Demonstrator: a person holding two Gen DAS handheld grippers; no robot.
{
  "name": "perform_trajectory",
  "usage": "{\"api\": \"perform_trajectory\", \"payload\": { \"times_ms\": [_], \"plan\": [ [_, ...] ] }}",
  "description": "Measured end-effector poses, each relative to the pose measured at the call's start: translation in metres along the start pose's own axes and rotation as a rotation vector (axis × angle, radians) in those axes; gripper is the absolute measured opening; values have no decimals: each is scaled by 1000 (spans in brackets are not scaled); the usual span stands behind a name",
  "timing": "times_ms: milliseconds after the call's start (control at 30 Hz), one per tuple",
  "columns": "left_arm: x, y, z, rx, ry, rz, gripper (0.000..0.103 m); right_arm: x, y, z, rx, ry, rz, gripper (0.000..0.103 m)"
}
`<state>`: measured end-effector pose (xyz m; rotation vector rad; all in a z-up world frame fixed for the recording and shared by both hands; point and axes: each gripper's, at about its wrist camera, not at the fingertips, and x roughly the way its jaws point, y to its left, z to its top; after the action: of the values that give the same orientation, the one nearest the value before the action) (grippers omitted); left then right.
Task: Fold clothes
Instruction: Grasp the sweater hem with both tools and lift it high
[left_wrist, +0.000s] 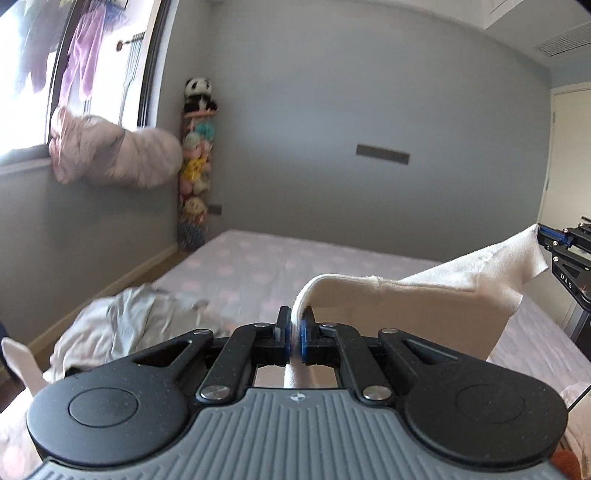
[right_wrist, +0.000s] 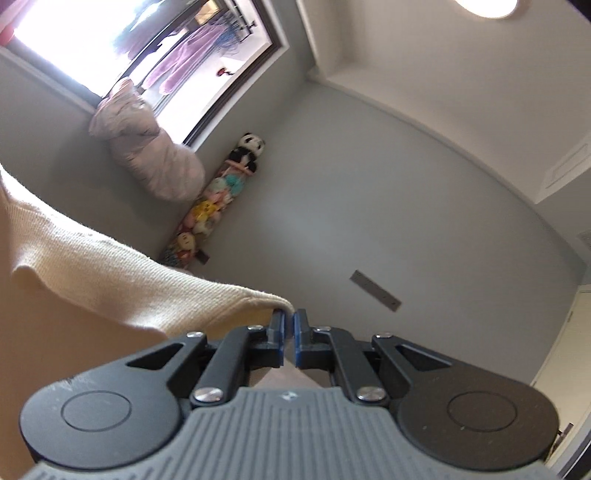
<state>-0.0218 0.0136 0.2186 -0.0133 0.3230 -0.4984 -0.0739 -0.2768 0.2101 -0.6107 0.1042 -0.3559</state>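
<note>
A cream knitted cotton garment (left_wrist: 424, 295) hangs stretched in the air above the lilac patterned bed sheet (left_wrist: 258, 266), right of centre in the left wrist view. The left gripper (left_wrist: 294, 332) clamps one edge of it; the right gripper (right_wrist: 289, 332), at that view's far right, pinches the opposite corner. A crumpled grey-white clothes heap (left_wrist: 122, 321) lies lower left.

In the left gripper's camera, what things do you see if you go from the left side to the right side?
Pink bundle on the windowsill → column of stuffed toys with a panda on top → left gripper pinching the cream garment → right gripper holding its far corner.
</note>
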Motion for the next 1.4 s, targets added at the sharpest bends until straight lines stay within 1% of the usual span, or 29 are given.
{"api": "perform_trajectory", "payload": {
  "times_ms": [67,167,300,500,600,667,733,833,900,1000,1167,1233,1300,1400],
  "plan": [
    [-16,-8,18,11,-75,-34,3,-19,-23,15,22,-31,-60,5],
    [-43,-18,35,16,-168,-79,3,-49,-39,25,43,-73,-104,6],
    [-73,-29,44,37,-254,-112,3,-90,-59,38,70,-128,-161,6],
    [-99,-46,45,59,-327,-139,3,-152,-87,54,104,-206,-241,6],
    [-104,-49,46,66,-350,-146,3,-173,-92,55,104,-223,-249,6],
    [-99,-51,49,73,-346,-147,3,-181,-92,53,107,-223,-248,6],
    [-90,-51,49,78,-321,-148,3,-179,-90,48,112,-214,-241,6],
    [-61,-53,46,88,-250,-136,3,-168,-86,35,116,-181,-218,6],
    [-39,-56,38,98,-185,-124,3,-149,-81,22,118,-143,-196,6],
    [9,-54,21,107,-83,-113,3,-116,-70,1,126,-73,-160,6],
    [104,-51,-7,118,90,-101,3,-40,-51,-44,154,84,-84,6],
    [143,-50,-15,128,146,-91,3,-6,-45,-62,160,142,-62,6],
    [177,-52,-20,146,181,-74,3,29,-39,-78,167,196,-43,6],
    [226,-59,-26,199,205,-36,3,83,-32,-102,178,268,-24,6]
  ]
}}
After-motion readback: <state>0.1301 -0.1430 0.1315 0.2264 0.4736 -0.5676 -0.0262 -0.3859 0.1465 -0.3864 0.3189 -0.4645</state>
